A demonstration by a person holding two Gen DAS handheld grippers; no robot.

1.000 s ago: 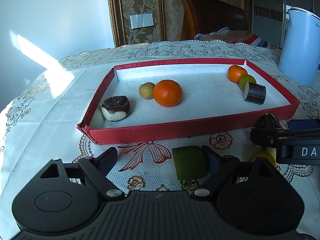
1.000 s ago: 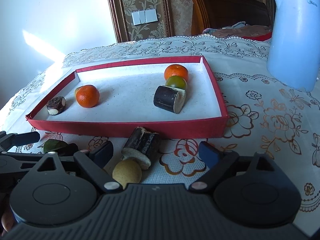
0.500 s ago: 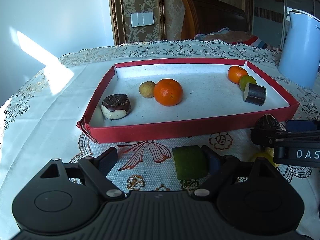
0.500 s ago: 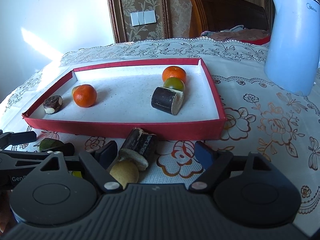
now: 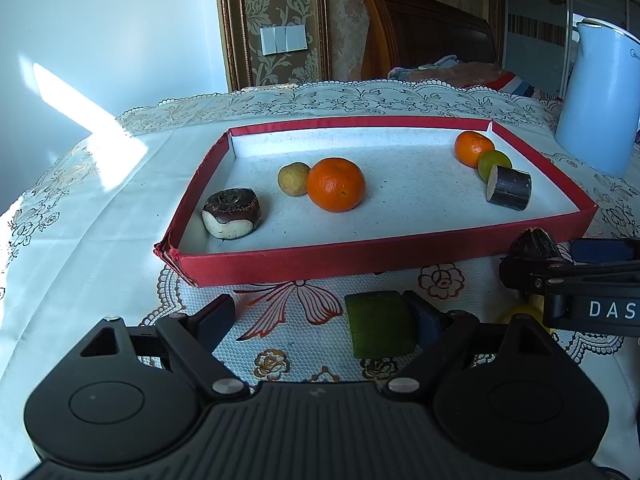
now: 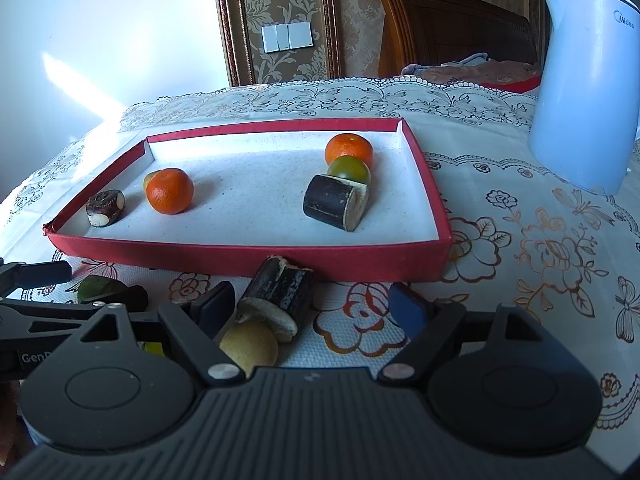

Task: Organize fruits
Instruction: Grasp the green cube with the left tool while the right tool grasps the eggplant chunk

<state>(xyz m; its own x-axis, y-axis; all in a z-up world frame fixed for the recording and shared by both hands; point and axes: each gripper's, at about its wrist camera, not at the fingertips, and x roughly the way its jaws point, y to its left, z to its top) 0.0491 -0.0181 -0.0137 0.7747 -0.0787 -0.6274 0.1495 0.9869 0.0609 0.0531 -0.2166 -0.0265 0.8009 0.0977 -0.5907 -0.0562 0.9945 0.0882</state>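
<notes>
A red tray [image 5: 280, 264] with a white floor holds a large orange [image 5: 336, 190], a small yellowish fruit [image 5: 294, 178], a dark-and-white chunk [image 5: 232, 212], a small orange [image 5: 474, 148], a green fruit [image 5: 494, 162] and a dark cane piece [image 5: 510, 188]. In front of the tray my left gripper [image 5: 320, 318] is open, with a flat green piece [image 5: 378, 322] lying against its right finger. My right gripper [image 6: 312, 306] is open too. A second dark cane piece [image 6: 280, 296] and a yellowish round fruit [image 6: 248, 346] lie between its jaws, close to the left finger.
A pale blue kettle [image 6: 580, 80] stands on the lace tablecloth to the tray's right. The two grippers sit side by side at the table's near edge; the right gripper [image 5: 560, 280] shows in the left wrist view. A wooden headboard and wall stand behind.
The right gripper's jaws have narrowed a little around the cane piece and the yellowish fruit. The left gripper and the fruits in the tray have not moved.
</notes>
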